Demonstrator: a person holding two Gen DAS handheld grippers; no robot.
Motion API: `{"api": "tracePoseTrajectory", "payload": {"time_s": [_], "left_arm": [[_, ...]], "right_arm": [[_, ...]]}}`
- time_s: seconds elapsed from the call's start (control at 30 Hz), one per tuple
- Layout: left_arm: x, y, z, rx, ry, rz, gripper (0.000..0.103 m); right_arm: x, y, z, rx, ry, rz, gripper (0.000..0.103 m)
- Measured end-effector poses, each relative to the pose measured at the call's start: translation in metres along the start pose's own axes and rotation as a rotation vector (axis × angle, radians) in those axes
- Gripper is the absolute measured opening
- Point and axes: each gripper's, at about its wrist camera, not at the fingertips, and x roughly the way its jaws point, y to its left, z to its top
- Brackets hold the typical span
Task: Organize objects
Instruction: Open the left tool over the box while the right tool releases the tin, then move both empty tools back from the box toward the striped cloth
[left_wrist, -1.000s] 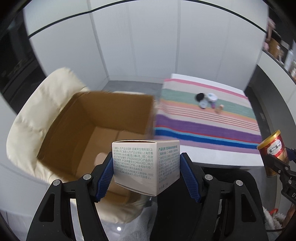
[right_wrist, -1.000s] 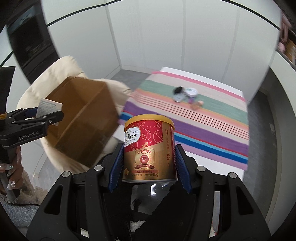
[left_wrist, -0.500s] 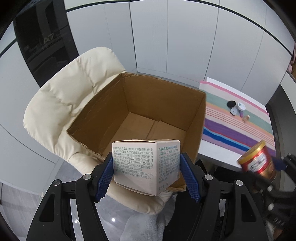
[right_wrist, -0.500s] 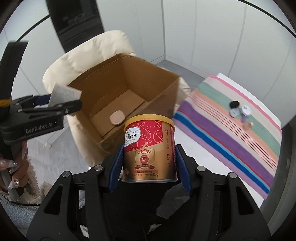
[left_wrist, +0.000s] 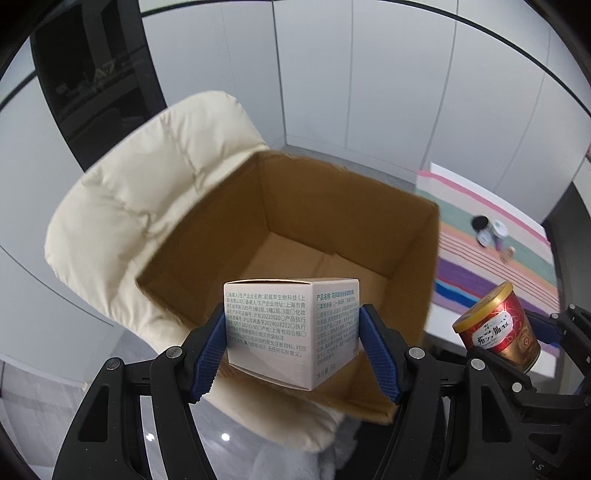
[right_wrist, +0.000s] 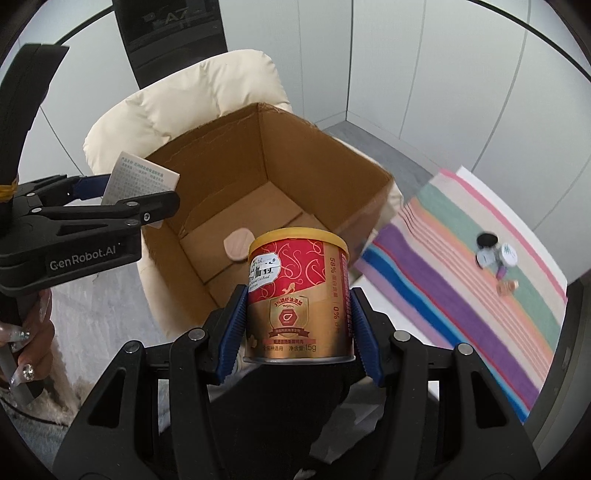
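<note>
My left gripper (left_wrist: 291, 325) is shut on a white carton (left_wrist: 284, 332) printed with small text, held above the near rim of an open cardboard box (left_wrist: 424, 266). In the right wrist view my right gripper (right_wrist: 297, 314) is shut on a red and gold can (right_wrist: 299, 295), just in front of the same cardboard box (right_wrist: 332, 162). A small pinkish oval object (right_wrist: 238, 247) lies on the box floor. The can (left_wrist: 498, 332) also shows at the right edge of the left wrist view, and the carton (right_wrist: 136, 182) and left gripper (right_wrist: 122, 192) at the left of the right wrist view.
The box sits on a cream padded chair (left_wrist: 147, 192). To the right is a table with a striped cloth (right_wrist: 461, 266) carrying several small jars (right_wrist: 495, 251). A person's hand (right_wrist: 26, 339) holds the left gripper's handle. White wall panels stand behind.
Both grippers swung left from the striped table toward the box, which now fills the middle of both views. The carton and the can stayed gripped throughout.
</note>
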Motion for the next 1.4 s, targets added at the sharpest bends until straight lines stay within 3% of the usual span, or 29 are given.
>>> {"api": "tracePoseTrajectory", "payload": {"time_s": [0.3, 0.53, 0.57, 0.6, 0.63, 0.67, 0.83, 1.4], "left_arm": [[0.036, 0.031, 0.029, -0.085, 0.031, 0.025, 0.070], [0.050, 0.048, 0.041, -0.115, 0.036, 0.025, 0.072], [0.051, 0.051, 0.041, -0.121, 0.043, 0.012, 0.075], [0.051, 0.052, 0.041, -0.125, 0.049, 0.009, 0.084], [0.052, 0.055, 0.041, -0.133, 0.057, 0.009, 0.095], [0.051, 0.056, 0.041, -0.137, 0.053, 0.011, 0.098], [0.042, 0.057, 0.042, -0.112, 0.003, 0.037, 0.099], [0.040, 0.055, 0.037, -0.096, 0.019, 0.021, 0.099]], "right_arm": [[0.037, 0.011, 0.052, -0.057, -0.015, 0.002, 0.056], [0.062, 0.021, 0.070, -0.084, -0.015, 0.052, 0.057], [0.062, 0.022, 0.071, -0.087, -0.024, 0.072, 0.065], [0.063, 0.023, 0.072, -0.082, -0.031, 0.087, 0.088], [0.064, 0.022, 0.073, -0.074, -0.037, 0.085, 0.098], [0.064, 0.022, 0.074, -0.063, -0.049, 0.078, 0.103], [0.065, 0.012, 0.076, -0.013, -0.058, 0.080, 0.103], [0.051, 0.001, 0.068, 0.040, -0.057, 0.072, 0.103]]}}
